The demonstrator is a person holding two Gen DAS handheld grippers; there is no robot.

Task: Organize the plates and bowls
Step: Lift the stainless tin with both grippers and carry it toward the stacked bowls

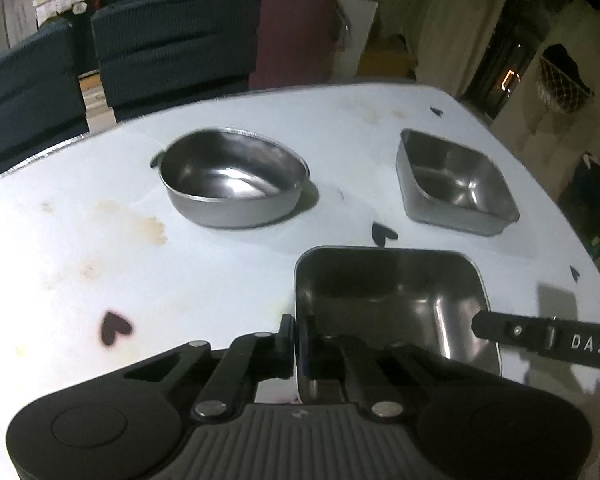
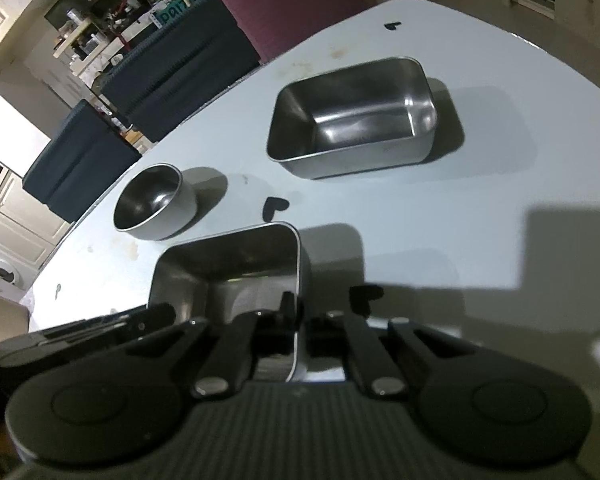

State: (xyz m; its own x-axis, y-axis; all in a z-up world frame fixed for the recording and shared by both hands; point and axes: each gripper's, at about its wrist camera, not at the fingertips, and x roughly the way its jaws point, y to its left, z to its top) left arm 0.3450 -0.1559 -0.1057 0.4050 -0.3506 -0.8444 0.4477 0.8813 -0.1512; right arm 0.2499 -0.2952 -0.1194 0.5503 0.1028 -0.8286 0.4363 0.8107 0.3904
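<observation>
While tilted downward, both grippers point(image 1: 299, 334) point(image 2: 296, 320) pinch tray point(image 1: 392, 296) walls.

The table point(image 1: 220, 280) is white, scattered with small black heart shapes point(image 1: 115, 327) and faint brownish stains point(image 1: 152, 226) — one heart sits just beside the nearest square container point(image 1: 392, 292), which is plain silver steel with dark reflections. Farther along the table, the round bowl point(image 1: 232, 178) and the second square container point(image 1: 456, 182) share that same bare silver. Both grippers, left point(image 1: 300, 344) and right point(image 2: 298, 320), are matt black. Beyond the table stand dark teal chairs point(image 1: 172, 40) with a ribbed pattern — and a maroon panel point(image 1: 296, 28).
</observation>
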